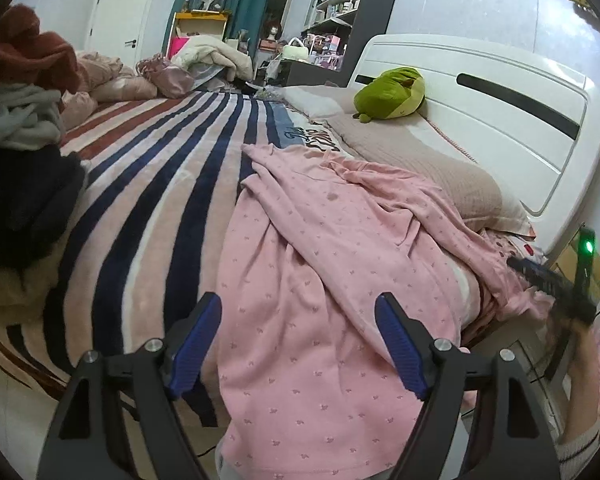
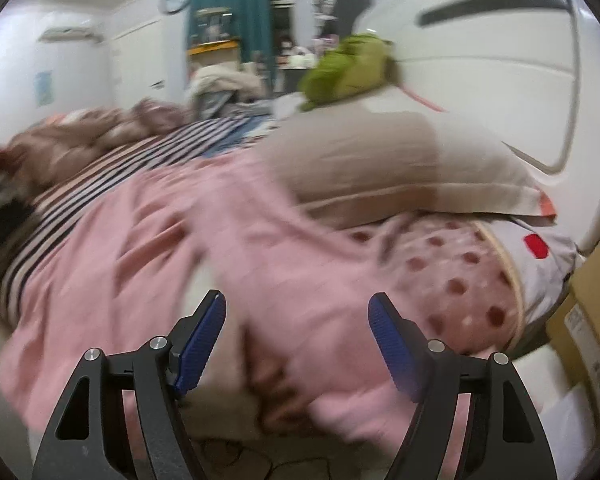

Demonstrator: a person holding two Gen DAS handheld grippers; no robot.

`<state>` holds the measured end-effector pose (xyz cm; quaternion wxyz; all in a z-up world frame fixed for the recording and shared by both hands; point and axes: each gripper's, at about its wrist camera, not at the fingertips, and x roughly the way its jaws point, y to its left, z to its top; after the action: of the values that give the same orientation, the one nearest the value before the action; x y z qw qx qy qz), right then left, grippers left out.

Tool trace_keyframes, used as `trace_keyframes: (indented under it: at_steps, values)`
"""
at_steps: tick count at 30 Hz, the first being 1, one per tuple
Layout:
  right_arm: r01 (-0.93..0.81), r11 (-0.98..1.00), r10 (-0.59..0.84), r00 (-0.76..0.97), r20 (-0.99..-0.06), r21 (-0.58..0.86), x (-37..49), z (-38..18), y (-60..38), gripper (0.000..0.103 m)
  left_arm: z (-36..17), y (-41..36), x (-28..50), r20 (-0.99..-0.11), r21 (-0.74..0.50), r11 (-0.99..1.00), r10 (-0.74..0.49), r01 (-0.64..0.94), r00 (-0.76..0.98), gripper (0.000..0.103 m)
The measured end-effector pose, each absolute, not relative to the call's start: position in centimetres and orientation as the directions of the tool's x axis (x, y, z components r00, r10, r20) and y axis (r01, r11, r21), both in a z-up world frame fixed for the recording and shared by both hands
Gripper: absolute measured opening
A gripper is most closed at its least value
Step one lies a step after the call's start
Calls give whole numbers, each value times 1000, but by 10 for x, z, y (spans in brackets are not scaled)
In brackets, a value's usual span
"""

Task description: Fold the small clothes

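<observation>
**Pink garment loose beneath two parted grippers**

The pink garment (image 1: 320, 264) lies rumpled over the striped blanket (image 1: 160, 184), draping off the bed's near edge. The left gripper (image 1: 298, 344) and right gripper (image 2: 296, 338) hover above it, jaws spread, grasping nothing.

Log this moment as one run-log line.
step: between grasps | pink garment: spread on striped blanket, unfolded | left gripper: jaws open | right gripper: jaws open

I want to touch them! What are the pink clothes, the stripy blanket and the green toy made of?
The pink clothes look like thin, matte cotton knit: they drape in soft wrinkles. The stripy blanket seems a plush fleece, with a slightly shiny nap. The green toy looks like stuffed, fuzzy fabric, plump and rounded.
</observation>
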<state>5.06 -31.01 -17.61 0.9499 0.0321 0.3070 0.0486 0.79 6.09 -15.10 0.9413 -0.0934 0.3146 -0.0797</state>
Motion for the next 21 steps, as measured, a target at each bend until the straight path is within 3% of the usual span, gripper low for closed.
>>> trace_keyframes:
  at_steps: [5,8,9,11,12,13,15,19,21]
  values:
    - [-52,997,73,707,-703,51,96,-191,-322,78,-155,62,13,-585,-222,972,-196,77,787,77]
    - [-190,979,183,643,-744,76,102,-204,-310,78,-159,63,17,-591,-234,970,-201,73,782,78]
    - [-212,976,172,644,-746,43,98,-206,-304,71,-160,63,18,-592,-233,970,-201,73,781,78]
    - [-219,974,104,668,-737,-61,91,-205,-292,45,-161,63,20,-594,-229,971,-199,73,780,78]
    - [-203,973,58,681,-730,-112,88,-203,-290,23,-161,63,21,-593,-229,971,-199,73,780,78]
    - [-195,969,24,690,-724,-154,84,-201,-288,8,-160,64,22,-591,-233,970,-202,74,781,78]
    - [-188,968,16,701,-713,-164,78,-192,-290,2,-160,66,22,-587,-241,968,-209,78,782,78]
    - [-45,978,-99,766,-636,-206,75,-161,-316,1,-159,71,19,-573,-247,966,-209,76,793,78]
    - [-40,987,-68,773,-630,-155,77,-144,-328,1,-159,75,17,-567,-256,964,-210,72,797,78]
